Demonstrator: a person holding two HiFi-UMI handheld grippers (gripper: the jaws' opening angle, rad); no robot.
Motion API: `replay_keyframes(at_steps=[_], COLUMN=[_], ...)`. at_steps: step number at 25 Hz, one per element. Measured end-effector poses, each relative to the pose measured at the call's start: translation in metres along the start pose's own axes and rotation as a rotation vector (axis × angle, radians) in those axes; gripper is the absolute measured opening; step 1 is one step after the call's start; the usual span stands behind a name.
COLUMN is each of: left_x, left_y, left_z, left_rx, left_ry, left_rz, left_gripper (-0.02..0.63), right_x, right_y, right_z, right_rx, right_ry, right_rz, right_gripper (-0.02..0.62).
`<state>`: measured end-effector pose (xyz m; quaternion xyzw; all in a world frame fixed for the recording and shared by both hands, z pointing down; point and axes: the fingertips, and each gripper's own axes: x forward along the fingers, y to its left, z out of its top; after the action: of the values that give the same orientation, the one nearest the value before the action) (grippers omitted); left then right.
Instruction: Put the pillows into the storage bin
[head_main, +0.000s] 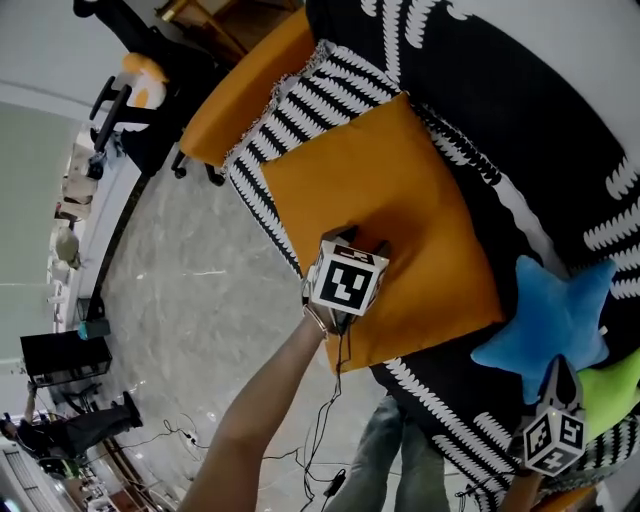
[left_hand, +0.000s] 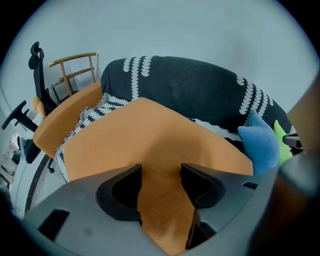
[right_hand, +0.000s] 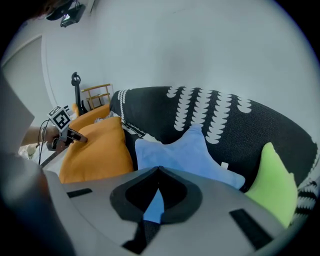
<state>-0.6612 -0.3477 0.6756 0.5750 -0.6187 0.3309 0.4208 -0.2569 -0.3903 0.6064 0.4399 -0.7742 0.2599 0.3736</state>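
The black sofa with its white leaf print carries everything I have to move, and no view shows me the storage bin, so I can't yet say which way the load will have to travel. The biggest piece is the orange pillow, roughly square and lying flat on the seat over a black-and-white fringed throw, with one corner pointing back toward a second orange pillow and its near edge hanging toward me at the front of the sofa. Just beside it on my right lies the blue star pillow, and past that the green pillow leans against the backrest. My left gripper is the one that counts: it points steeply down onto the orange pillow, close to that near edge, so the bulk of the pillow stretches away from it toward the backrest. Its fingers stand wide apart with orange fabric filling the gap between them, not squeezed that I can see. I judge the next move to be closing on that fold. My right gripper hovers short of the star pillow, fingertips together and holding nothing.
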Motion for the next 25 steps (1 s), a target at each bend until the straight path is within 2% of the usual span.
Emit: replay_keyframes(at_steps=[6,17,22,25], left_x=[0.013,0.043,0.042,0.042], left_y=[0.004,0.011,0.013,0.01], left_z=[-0.004,-0.008,-0.007,-0.003], left_rx=[0.019,0.016,-0.002,0.024], left_ry=[0.003,0.131,0.164,0.155], left_rz=[-0.014,-0.08,-0.116,-0.107], left_gripper=[0.23,0.235,0.173,0.08], right_x=[0.003,0.013,0.014,0.014], right_y=[0.0,0.007,0.0,-0.001], right_z=[-0.001,0.001,0.001,0.003], right_rx=[0.013,0.019,0.012,0.016], right_ry=[0.007,0.016,0.013,0.01], right_rz=[-0.003,0.005,-0.001,0.0], right_gripper=[0.002,0.002,0.002,0.002])
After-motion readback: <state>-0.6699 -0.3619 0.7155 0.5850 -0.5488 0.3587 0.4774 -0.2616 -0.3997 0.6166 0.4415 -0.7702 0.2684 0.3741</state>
